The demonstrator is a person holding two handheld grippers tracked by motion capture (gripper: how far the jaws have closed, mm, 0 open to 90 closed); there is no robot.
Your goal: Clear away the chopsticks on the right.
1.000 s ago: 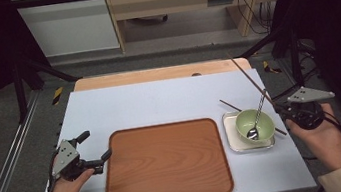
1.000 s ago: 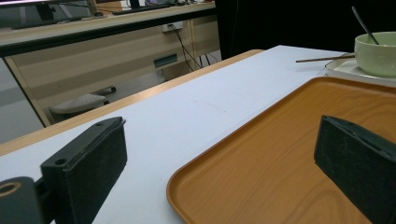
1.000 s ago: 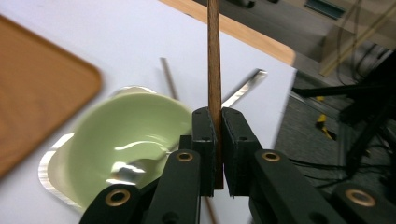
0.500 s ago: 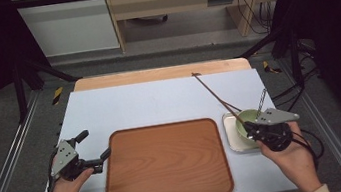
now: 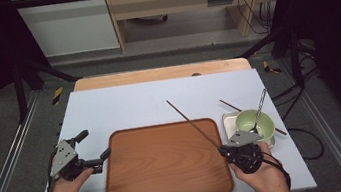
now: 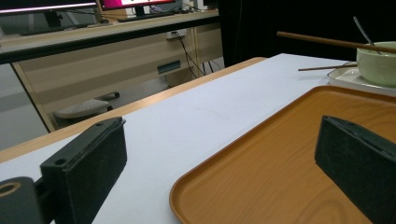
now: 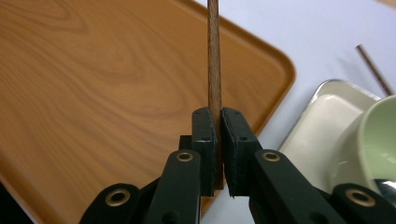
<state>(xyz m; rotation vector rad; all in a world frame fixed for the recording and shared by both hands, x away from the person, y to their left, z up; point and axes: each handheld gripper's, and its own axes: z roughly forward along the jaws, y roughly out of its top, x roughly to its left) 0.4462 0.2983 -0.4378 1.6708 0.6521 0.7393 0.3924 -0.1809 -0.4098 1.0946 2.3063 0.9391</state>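
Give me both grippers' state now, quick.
Left gripper: open, empty, at the tray's left edge.
Right gripper: shut on a chopstick.

Overhead forward-down view; two close finger-level views, wooden tray point(image 5: 165, 162) shared.

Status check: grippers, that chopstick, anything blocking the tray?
Right gripper shut on thin brown wooden chopstick. Left gripper open at orange-brown wooden tray edge. Nothing lies on the tray.

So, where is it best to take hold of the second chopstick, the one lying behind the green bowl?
Probably its far end: the second chopstick lies flat on the table there, clear of the green bowl. Come from above, jaws across the thin shaft.
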